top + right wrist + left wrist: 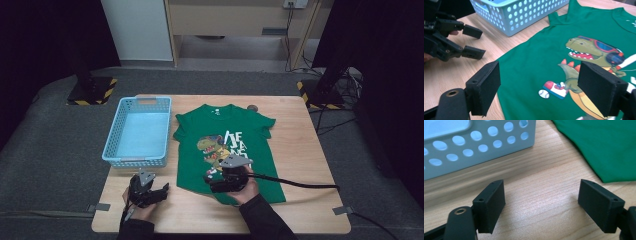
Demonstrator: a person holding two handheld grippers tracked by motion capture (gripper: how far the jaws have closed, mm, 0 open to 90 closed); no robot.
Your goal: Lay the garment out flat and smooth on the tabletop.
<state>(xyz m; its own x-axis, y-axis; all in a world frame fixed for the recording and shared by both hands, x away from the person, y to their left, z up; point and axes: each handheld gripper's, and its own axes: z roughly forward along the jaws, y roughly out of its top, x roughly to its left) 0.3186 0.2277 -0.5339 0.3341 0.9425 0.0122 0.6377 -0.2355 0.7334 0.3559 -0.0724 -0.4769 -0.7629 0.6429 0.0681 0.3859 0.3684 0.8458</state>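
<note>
A green T-shirt with a dinosaur print lies flat, front up, on the wooden table. Left of it stands a light blue plastic basket with nothing in it. My right gripper hovers over the shirt's lower left part, pointing left. In the right gripper view its jaws stand open above the shirt near its hem. My left gripper is open over bare wood below the basket. In the left gripper view nothing lies between its jaws; the shirt's edge is ahead to the right.
The basket's perforated wall is close ahead of the left gripper. The left gripper sits a short way from the shirt's left edge. A black cable trails right across the shirt's bottom. A small brown round thing lies at the table's far edge.
</note>
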